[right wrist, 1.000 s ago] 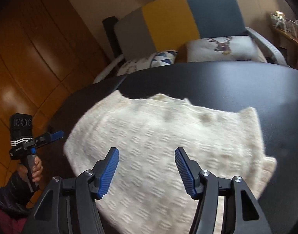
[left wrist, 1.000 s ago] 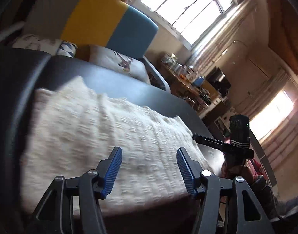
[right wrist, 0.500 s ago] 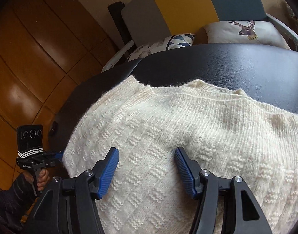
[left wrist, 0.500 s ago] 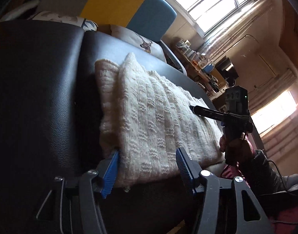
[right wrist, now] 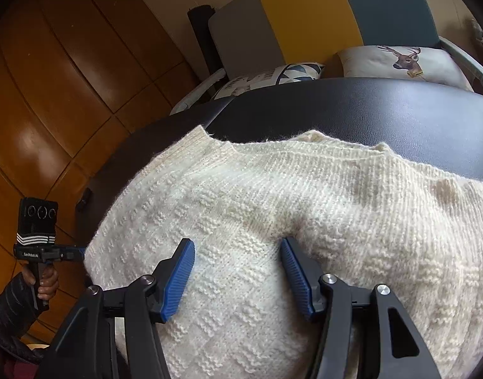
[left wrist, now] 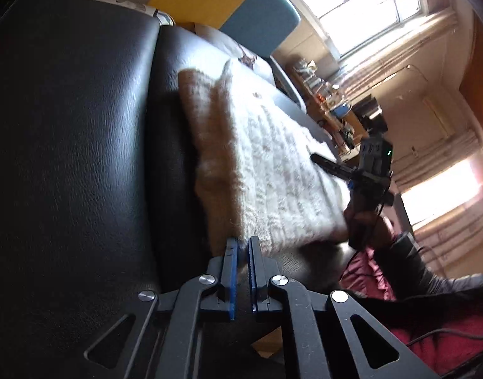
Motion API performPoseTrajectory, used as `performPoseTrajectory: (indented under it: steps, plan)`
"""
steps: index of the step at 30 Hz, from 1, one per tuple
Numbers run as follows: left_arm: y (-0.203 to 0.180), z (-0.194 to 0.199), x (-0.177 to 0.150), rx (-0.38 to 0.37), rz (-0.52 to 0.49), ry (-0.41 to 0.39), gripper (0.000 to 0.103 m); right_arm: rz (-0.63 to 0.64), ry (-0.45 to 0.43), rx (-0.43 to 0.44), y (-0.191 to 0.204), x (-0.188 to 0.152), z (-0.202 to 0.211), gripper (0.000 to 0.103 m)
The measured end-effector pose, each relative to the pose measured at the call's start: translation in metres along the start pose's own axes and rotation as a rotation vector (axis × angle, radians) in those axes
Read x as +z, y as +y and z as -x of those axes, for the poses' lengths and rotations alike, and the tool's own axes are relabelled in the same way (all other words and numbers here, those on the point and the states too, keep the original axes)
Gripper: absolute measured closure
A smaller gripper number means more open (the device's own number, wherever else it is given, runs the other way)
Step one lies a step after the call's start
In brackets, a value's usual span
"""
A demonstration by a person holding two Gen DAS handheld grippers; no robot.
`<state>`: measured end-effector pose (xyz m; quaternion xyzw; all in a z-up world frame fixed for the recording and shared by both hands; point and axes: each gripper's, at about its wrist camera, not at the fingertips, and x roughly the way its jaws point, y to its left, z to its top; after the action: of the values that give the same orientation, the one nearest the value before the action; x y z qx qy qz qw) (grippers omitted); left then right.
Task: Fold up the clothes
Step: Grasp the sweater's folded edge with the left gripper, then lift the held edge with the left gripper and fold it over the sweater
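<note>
A cream knitted sweater (left wrist: 273,164) lies folded on a black leather table (left wrist: 67,158). My left gripper (left wrist: 243,244) is shut on the sweater's near corner at the table's front edge. In the right wrist view the same sweater (right wrist: 304,205) fills the middle. My right gripper (right wrist: 238,249) is open, its blue fingers pressed down onto the knit, with fabric bulging between them. The right gripper also shows in the left wrist view (left wrist: 323,162) over the sweater's far edge. The left gripper shows in the right wrist view (right wrist: 74,251) at the sweater's left corner.
A grey, yellow and blue armchair (right wrist: 320,15) with a deer cushion (right wrist: 399,63) stands behind the table. Wooden wall panels (right wrist: 51,94) are at the left. A cluttered side table (left wrist: 336,107) stands under the window.
My left gripper has closed on the sweater's near corner; it was open half a second ago. My right gripper has come lower onto the knit and stayed open.
</note>
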<state>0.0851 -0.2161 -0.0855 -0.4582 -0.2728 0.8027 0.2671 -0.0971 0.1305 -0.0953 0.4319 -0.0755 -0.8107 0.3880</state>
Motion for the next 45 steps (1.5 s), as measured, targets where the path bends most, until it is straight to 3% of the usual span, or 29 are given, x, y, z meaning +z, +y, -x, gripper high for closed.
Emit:
performPoseTrajectory:
  steps: [3,5,6,8,11,12,13,15,21,23,25,27,32,39,40,41,45]
  plan:
    - [-0.006,0.008,0.021,0.018,0.013,-0.071,0.090,0.012,-0.001,-0.017,0.005,-0.001,0.000,0.044]
    - [-0.010,0.003,0.037,0.035,0.013,-0.087,0.076,0.037,0.001,-0.034,0.010,-0.003,-0.001,0.043]
    - [-0.014,-0.004,0.045,0.049,0.009,-0.083,0.064,0.042,0.000,-0.039,0.012,-0.004,-0.001,0.043]
    - [-0.022,-0.021,0.061,0.075,-0.007,-0.073,0.060,0.036,-0.005,-0.033,0.012,-0.005,0.001,0.043]
    - [-0.032,-0.046,0.083,0.176,-0.054,-0.068,0.061,0.012,-0.015,-0.008,0.007,-0.005,0.002,0.043]
    - [-0.033,-0.056,0.087,0.233,-0.063,-0.043,0.084,0.006,-0.018,0.001,0.006,-0.005,0.002,0.043]
    - [-0.028,-0.062,0.087,0.275,-0.067,-0.012,0.097,0.001,-0.023,0.010,0.005,-0.006,0.003,0.043]
    - [-0.018,-0.068,0.082,0.342,-0.071,0.011,0.098,-0.007,-0.030,0.028,0.002,-0.007,0.003,0.043]
    - [0.005,-0.046,0.075,0.270,0.041,-0.069,0.096,-0.009,-0.032,0.040,-0.002,-0.005,0.001,0.043]
    - [0.006,-0.041,0.080,0.273,0.047,-0.072,0.091,-0.010,-0.036,0.043,-0.003,-0.005,0.001,0.043]
    - [0.004,-0.039,0.089,0.281,0.037,-0.060,0.065,-0.011,-0.041,0.043,-0.004,-0.004,0.002,0.043]
    - [0.005,-0.039,0.096,0.273,0.019,-0.036,0.050,-0.007,-0.041,0.038,-0.003,-0.003,0.001,0.043]
    - [0.013,-0.051,0.110,0.206,0.032,-0.006,0.038,0.002,-0.041,0.030,0.001,-0.006,0.003,0.043]
    - [0.017,-0.078,0.118,0.120,0.046,-0.009,0.039,-0.009,-0.038,0.040,0.002,-0.006,0.004,0.043]
    - [0.014,-0.080,0.118,0.125,0.025,0.003,0.060,-0.009,-0.031,0.039,0.002,-0.005,0.004,0.043]
    - [0.013,-0.084,0.118,0.123,0.016,0.021,0.074,-0.008,-0.024,0.037,0.003,-0.005,0.004,0.043]
    - [0.006,-0.087,0.118,0.130,0.030,0.011,0.085,0.005,0.007,0.022,0.005,-0.002,0.011,0.043]
